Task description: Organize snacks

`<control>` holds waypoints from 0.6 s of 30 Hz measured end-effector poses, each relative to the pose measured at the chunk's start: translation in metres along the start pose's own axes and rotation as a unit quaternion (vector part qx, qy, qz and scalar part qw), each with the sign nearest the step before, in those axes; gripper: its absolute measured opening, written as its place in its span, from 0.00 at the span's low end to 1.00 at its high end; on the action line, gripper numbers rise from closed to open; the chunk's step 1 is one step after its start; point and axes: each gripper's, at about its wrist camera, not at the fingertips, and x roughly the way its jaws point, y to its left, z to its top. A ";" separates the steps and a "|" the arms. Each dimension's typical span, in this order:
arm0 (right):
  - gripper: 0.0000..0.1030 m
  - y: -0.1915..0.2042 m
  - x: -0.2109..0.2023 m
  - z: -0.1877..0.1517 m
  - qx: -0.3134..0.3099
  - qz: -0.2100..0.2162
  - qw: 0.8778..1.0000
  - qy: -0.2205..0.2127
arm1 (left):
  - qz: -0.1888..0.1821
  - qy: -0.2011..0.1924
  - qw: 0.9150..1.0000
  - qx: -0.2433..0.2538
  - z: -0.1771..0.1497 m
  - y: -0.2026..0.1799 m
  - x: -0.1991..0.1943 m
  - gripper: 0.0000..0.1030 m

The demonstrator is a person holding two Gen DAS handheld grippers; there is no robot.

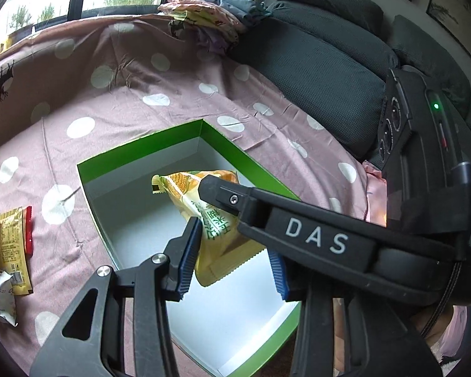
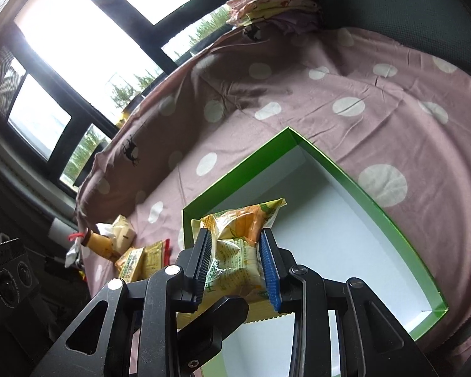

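A yellow corn snack packet (image 1: 215,232) hangs over the open green box with a white inside (image 1: 160,139). My right gripper (image 2: 237,264) is shut on the packet (image 2: 235,251), its blue pads pressing both sides. In the left wrist view the right gripper's finger (image 1: 223,196) crosses in front of the packet. My left gripper (image 1: 234,260) is open around the packet's lower end, its left pad close to or touching it. The box (image 2: 376,210) lies on the pink dotted sheet and its floor is bare.
Several loose snack packets (image 1: 11,245) lie on the pink sheet left of the box, also in the right wrist view (image 2: 141,257). Folded clothes (image 1: 210,15) sit at the back. A dark cushion (image 1: 323,72) borders the right. Windows are behind.
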 end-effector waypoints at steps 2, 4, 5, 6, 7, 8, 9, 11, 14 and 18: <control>0.34 -0.003 0.011 -0.002 0.005 0.002 1.000 0.016 | 0.010 0.010 1.000 -0.007 -0.002 0.004 0.005 0.38; 0.34 -0.005 0.020 -0.003 0.007 0.003 1.000 0.030 | 0.018 0.016 1.000 -0.017 -0.004 0.009 0.008 0.39; 0.34 -0.006 0.023 -0.005 0.007 0.002 0.999 0.035 | 0.019 0.020 0.999 -0.024 -0.006 0.011 0.010 0.39; 0.34 -0.006 0.026 -0.006 0.007 -0.001 0.999 0.038 | 0.019 0.024 0.999 -0.030 -0.007 0.013 0.011 0.39; 0.34 -0.007 0.028 -0.006 0.006 -0.005 0.999 0.040 | 0.019 0.027 0.999 -0.037 -0.008 0.014 0.013 0.39; 0.34 -0.007 0.029 -0.007 0.005 -0.006 0.999 0.044 | 0.022 0.028 0.998 -0.042 -0.010 0.015 0.013 0.39; 0.34 -0.007 0.031 -0.008 0.003 -0.004 0.999 0.048 | 0.029 0.029 0.998 -0.049 -0.011 0.016 0.013 0.39; 0.34 -0.007 0.032 -0.009 0.000 0.007 0.998 0.055 | 0.047 0.031 0.997 -0.061 -0.012 0.018 0.010 0.41; 0.34 -0.008 0.033 -0.008 0.003 0.005 0.998 0.057 | 0.071 0.037 0.994 -0.079 -0.009 0.022 -0.002 0.41; 0.34 -0.008 0.028 -0.007 0.007 -0.006 0.999 0.037 | 0.128 0.021 0.990 -0.059 0.000 0.026 -0.030 0.58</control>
